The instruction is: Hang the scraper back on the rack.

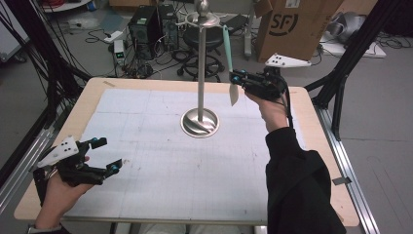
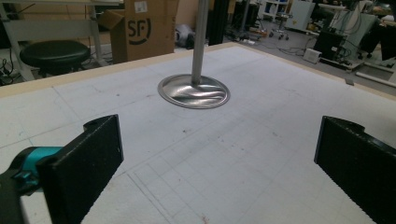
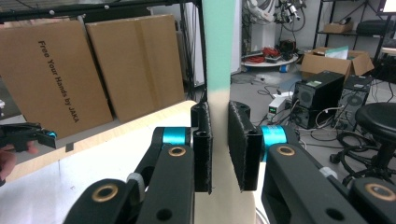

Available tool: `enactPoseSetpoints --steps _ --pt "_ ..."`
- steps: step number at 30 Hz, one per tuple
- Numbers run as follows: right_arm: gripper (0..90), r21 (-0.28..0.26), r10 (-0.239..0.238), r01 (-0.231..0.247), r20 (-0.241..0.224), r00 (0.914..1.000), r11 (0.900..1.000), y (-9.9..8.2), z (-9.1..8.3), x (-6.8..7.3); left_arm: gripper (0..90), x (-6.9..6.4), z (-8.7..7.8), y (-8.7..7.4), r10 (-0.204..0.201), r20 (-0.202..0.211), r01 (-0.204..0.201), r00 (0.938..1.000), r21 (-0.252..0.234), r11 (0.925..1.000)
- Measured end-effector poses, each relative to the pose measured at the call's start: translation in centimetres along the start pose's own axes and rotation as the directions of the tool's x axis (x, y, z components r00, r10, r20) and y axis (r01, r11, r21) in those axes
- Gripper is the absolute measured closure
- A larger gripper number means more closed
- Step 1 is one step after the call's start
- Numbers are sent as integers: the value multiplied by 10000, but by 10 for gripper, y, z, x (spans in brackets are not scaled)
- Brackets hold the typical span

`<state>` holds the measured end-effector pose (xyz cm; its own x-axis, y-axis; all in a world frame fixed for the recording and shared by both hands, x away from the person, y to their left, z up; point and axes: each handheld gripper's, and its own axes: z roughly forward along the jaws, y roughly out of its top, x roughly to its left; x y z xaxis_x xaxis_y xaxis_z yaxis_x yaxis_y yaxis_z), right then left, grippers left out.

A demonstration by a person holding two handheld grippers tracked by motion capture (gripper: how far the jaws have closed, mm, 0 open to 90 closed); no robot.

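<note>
we see one long flat spatula with a mint-green handle and a cream blade (image 1: 229,63) hanging upright from a hook at the top of the single polished steel stand with a round base (image 1: 200,122), handle up, blade tip pointing down toward the table, its long axis vertical. our right gripper (image 1: 236,79) has its black jaws pressed together on the cream part just below the green, as the right gripper view shows (image 3: 219,140). our left gripper (image 1: 109,155) rests low at the near left corner, jaws spread wide with nothing between them. two grippers, one stand, one spatula. the wooden table (image 1: 311,122) is covered by a white gridded mat (image 1: 160,161); around it lie cardboard boxes (image 1: 292,24), a black stool (image 1: 207,41), computer towers (image 1: 146,27) and cables.
</note>
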<state>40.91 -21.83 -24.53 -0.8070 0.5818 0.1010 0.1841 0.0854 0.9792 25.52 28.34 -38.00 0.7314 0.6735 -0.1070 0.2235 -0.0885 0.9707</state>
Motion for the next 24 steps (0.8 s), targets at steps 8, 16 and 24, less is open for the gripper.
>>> enactPoseSetpoints --steps 8,16,24 --pt "789 -2 74 -74 120 9999 10000 -3 8 1 17 2 -2 -2 -51 -74 51 10000 17 10000" --pt "509 74 268 -275 809 9964 9996 -18 1 6 16 2 -4 -2 -139 -114 138 9998 -100 9999" --pt "261 1537 -323 261 382 9987 9878 -63 0 20 17 1 -4 2 -351 -208 347 9992 -195 9992"
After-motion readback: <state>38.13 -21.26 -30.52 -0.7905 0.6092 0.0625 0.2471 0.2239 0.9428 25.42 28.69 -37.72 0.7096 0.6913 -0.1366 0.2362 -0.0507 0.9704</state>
